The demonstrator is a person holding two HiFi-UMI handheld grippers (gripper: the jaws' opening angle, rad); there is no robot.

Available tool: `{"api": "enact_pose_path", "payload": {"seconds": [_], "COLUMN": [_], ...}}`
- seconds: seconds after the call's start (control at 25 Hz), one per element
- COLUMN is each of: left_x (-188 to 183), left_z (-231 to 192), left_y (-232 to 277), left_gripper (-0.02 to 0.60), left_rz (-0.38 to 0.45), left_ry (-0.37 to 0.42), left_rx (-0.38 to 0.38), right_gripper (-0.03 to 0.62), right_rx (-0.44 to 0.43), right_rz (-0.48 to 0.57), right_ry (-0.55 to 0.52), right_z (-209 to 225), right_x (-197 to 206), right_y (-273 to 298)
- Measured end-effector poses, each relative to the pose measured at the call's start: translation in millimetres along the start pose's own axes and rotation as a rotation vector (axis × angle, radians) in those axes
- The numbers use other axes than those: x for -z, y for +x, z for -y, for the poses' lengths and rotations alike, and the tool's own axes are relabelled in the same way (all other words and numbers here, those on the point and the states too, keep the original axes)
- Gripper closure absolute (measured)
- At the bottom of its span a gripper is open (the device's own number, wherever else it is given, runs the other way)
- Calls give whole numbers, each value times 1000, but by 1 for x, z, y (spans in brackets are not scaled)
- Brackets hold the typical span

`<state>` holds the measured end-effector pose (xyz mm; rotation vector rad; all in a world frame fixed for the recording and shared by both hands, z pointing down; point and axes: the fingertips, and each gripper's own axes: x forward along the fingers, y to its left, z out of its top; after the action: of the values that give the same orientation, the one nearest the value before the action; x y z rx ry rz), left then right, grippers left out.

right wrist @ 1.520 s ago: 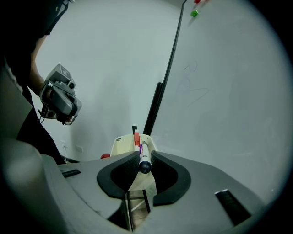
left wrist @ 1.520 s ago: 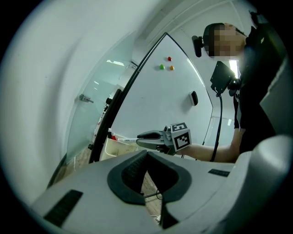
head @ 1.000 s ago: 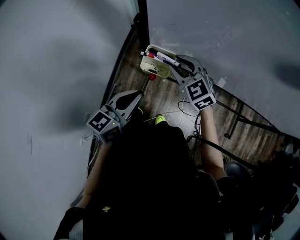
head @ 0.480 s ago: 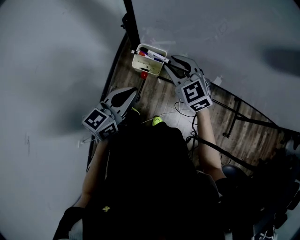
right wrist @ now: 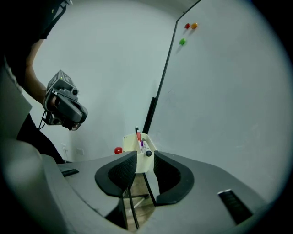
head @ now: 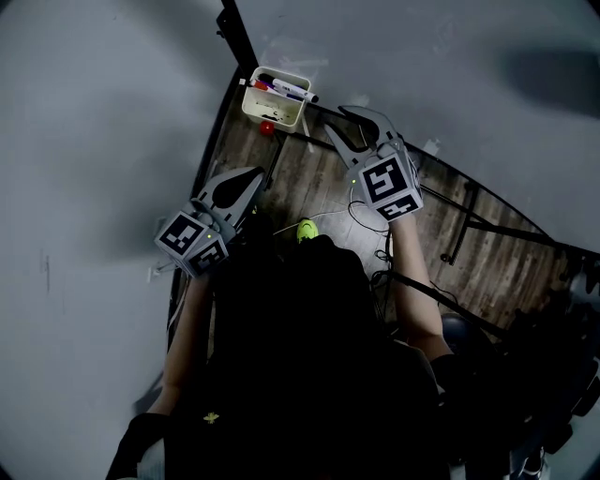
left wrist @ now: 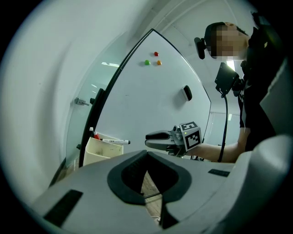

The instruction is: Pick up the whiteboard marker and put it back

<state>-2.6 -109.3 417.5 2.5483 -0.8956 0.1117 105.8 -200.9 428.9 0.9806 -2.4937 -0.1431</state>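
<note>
- Whiteboard marker (head: 292, 93) (left wrist: 113, 141) (right wrist: 146, 151): white barrel, dark cap. It lies across the top of the cream holder (head: 265, 108) (left wrist: 98, 153) (right wrist: 129, 145), with the capped end jutting past the right rim. No claw touches it.
- Cream holder: an open box fixed at the lower left corner of the whiteboard (left wrist: 151, 105) (right wrist: 229, 91), just beside the board's black frame edge (head: 234, 23). It also holds a red-capped marker (left wrist: 96, 135) (right wrist: 138, 135), which stands up at the far side.
- Red round magnet (head: 267, 127) (right wrist: 118, 150): sits just beside the holder's near left side.
- Right claw (head: 336, 119) (right wrist: 144, 157) (left wrist: 147, 139): jaws apart with nothing between the pads. It is to the right of the holder and clear of it, aimed toward it.
- Left claw (head: 258, 172) (left wrist: 146, 153) (right wrist: 80, 119): jaw tips together, holding nothing. It is nearer to the person and left of the holder, well apart from it.
- Whiteboard surface: red (left wrist: 156, 54), green (left wrist: 147, 62) and orange (left wrist: 159, 62) magnets high up, and a dark eraser (left wrist: 186, 93) lower right.
- Wooden floor (head: 300, 178): lies below both claws.
</note>
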Motion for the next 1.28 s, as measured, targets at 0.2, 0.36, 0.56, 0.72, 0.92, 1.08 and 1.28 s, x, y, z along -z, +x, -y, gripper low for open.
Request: {"api": "enact_pose_path", "payload": {"seconds": [0.2,0.36,0.56,0.72,0.92,1.08,1.28], "left_x": [-2,1,13,17,15,19,24], "left_z": [8,8,13,18,17,21,28], "left_y": [1,0,-7,-22,-49,-68,-90], "left_gripper": [560,560,560,560,560,560,560], "left_rz": [-9,-15,-18,-9,11,13,9], "left_ry": [10,7,-4,-4,1,-4,-10], "left_rx": [13,22,49,65,74,91,132], "right_gripper": [488,490,491,497,574,582,582], "right_rx": [8,4,3,11,15,2,-6], "right_rz": [-2,-19,-49,-54,-53,-57,-78], "right_ry": [48,66,91,86,77,79,67], "right_z": [-5,-16,-34,-49,-79,-104,-136], "right_x": [11,18,28,21,3,-8,-17], "right_y": [-12,-16,-22,-27,-33,-38,-43]}}
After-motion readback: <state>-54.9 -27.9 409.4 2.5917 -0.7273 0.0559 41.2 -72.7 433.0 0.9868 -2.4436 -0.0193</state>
